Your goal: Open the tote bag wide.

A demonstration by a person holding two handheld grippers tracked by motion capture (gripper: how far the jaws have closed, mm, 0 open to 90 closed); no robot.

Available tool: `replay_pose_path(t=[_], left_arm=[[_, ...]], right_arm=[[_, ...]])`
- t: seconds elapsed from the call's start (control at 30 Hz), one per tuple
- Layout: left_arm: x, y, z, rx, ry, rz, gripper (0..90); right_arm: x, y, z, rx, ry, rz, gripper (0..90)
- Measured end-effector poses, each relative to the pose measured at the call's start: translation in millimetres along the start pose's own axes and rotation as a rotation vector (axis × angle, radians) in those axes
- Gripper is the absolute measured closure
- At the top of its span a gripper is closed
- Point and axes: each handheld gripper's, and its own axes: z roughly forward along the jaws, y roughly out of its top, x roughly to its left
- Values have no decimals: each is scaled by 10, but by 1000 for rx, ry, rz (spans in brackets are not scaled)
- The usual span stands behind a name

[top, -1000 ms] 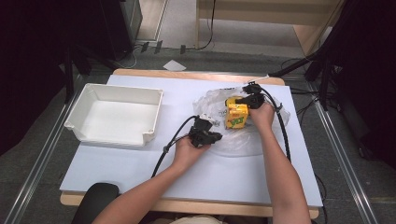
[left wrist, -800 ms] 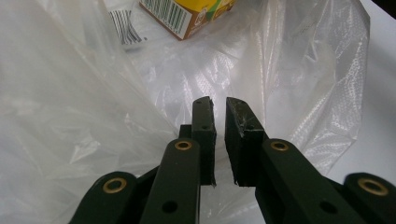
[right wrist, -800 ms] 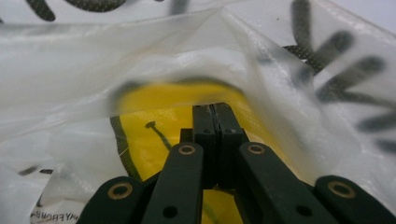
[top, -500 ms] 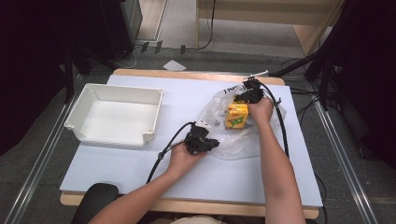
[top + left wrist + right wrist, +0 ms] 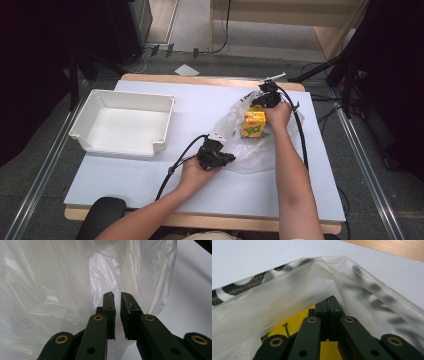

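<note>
A clear plastic bag point(image 5: 246, 152) lies right of the table's middle with a yellow carton point(image 5: 253, 125) standing inside it. My right gripper point(image 5: 257, 106) is at the bag's far edge, just behind the carton, shut on the film. In the right gripper view the bag point(image 5: 287, 285) rises like a tent from the right gripper point(image 5: 329, 300), and the carton point(image 5: 292, 325) shows below. My left gripper point(image 5: 229, 159) holds the bag's near left edge. In the left gripper view the left gripper point(image 5: 118, 296) has its jaws nearly together, with the bag's film point(image 5: 50, 290) running into the thin gap.
A white tray point(image 5: 132, 94) with nothing in it stands at the left of the light blue table top point(image 5: 150, 185). Cables trail from both grippers across the table. The table's wooden far edge point(image 5: 399, 247) lies just beyond the bag.
My left gripper has drawn a little toward the person, and the bag's near edge has come with it. The right hand has shifted slightly at the bag's far edge.
</note>
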Motion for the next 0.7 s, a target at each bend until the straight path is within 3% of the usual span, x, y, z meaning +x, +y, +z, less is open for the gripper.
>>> replay_pose_path(t=[0.7], left_arm=[[107,147,53,-38,25,-13,815]], right_arm=[[62,-18,-40,5,35,12,900]])
